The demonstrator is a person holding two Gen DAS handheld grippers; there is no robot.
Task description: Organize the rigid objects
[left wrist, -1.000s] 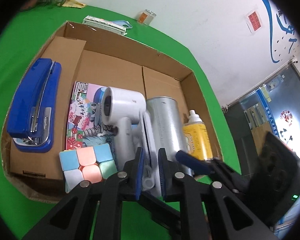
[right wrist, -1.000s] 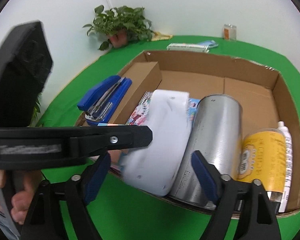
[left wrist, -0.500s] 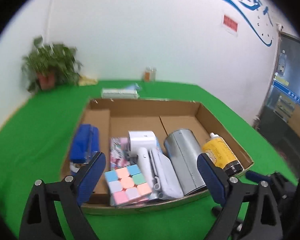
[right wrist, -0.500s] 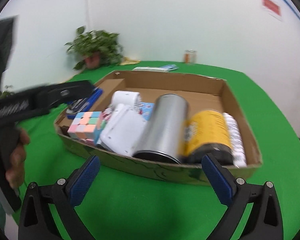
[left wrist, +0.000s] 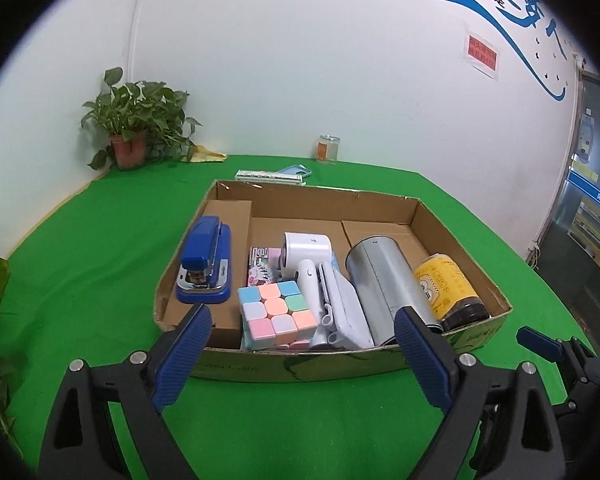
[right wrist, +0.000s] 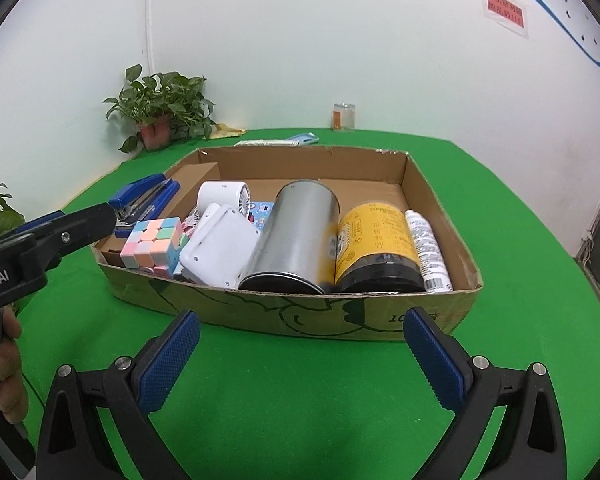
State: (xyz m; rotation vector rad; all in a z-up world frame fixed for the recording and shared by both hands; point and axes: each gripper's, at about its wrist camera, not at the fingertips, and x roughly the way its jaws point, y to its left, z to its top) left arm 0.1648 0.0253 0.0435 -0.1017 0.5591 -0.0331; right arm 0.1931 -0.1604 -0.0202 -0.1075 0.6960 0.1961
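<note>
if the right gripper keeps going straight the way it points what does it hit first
Most likely the near wall of the cardboard box, which stands just ahead of the open right gripper with only green table cover between. Beyond that wall lies the silver can. Depth is hard to judge in this fisheye view.

A shallow cardboard box [left wrist: 460, 240] sits on the green table [left wrist: 100, 248] with the rigid objects packed along its near side. At the left, a blue stapler [left wrist: 206, 266] lies flat on a folded-in flap. Next comes a pastel puzzle cube [left wrist: 276, 312] resting partly on a colourful printed card [left wrist: 260, 270]. A white handheld fan [left wrist: 308, 252] lies with a white folded case [right wrist: 220, 246] just beside it. A silver metal can [right wrist: 296, 236] lies on its side, touching a yellow-labelled dark jar [right wrist: 374, 248]; a slim white tube [right wrist: 426, 248] lies against the right wall
</note>
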